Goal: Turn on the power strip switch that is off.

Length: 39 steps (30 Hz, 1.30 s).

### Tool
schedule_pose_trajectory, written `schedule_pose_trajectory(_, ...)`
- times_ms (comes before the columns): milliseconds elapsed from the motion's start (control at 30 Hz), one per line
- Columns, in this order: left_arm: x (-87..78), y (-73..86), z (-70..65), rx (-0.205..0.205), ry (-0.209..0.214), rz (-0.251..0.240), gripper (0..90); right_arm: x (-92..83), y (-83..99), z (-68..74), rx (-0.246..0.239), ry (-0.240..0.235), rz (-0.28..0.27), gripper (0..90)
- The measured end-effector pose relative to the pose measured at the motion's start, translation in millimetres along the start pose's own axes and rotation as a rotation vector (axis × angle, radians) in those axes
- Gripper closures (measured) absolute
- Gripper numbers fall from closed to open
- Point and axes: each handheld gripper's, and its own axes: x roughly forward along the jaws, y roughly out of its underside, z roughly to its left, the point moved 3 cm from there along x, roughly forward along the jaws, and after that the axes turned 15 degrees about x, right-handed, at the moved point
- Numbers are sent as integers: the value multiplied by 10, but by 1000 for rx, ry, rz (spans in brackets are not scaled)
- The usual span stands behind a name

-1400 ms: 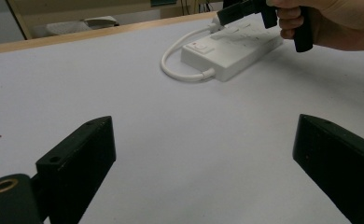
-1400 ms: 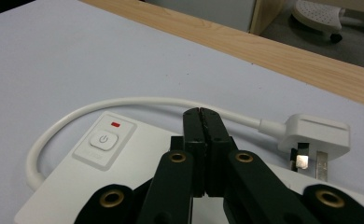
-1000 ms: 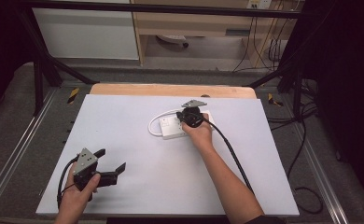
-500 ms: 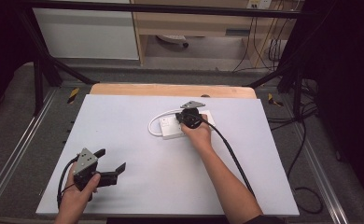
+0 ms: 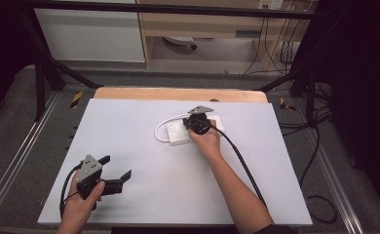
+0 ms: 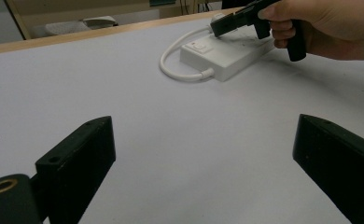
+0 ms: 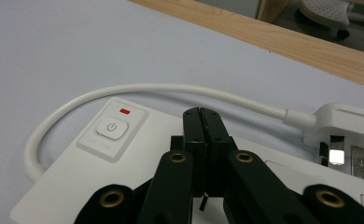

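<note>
A white power strip (image 5: 178,133) lies on the white board, its white cable (image 5: 160,127) curling round to its own plug (image 7: 342,129), which lies beside it. My right gripper (image 5: 196,125) hovers over the strip, held by a hand from the near side. Its jaws are pressed together with nothing between them, and their tips (image 7: 202,116) are just right of the power button (image 7: 111,128) and its red light (image 7: 124,111). My left gripper (image 5: 116,166) rests near the board's front left, jaws wide apart and empty. The left gripper view shows the strip (image 6: 227,56) and the right gripper (image 6: 231,21) beyond them.
The white board (image 5: 129,141) covers a wooden table whose far edge (image 5: 178,93) shows. Metal rails (image 5: 12,165) run along both sides. Cables (image 5: 319,146) trail on the floor at right. A black cable (image 5: 241,165) runs from the right gripper along the forearm.
</note>
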Motion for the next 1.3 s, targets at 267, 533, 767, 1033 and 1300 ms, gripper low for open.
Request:
schedule_pose_trajectory(267,0,0,0,0,0,0,59,7,-3,5,-2,-2,-5,900)
schedule_pose_trajectory(533,-1,0,0,-2,0,-1,59,10,-4,17,-2,-6,-3,900)
schedule_pose_trajectory(767,-1,0,0,-2,0,-1,59,13,-5,25,0,-7,-4,900)
schedule_pose_trajectory(1033,-2,-1,0,-2,0,-1,59,16,-5,34,4,-11,-2,900)
schedule_pose_trajectory(1300,-3,-2,-1,1,1,1,59,17,-5,32,4,-11,-1,900)
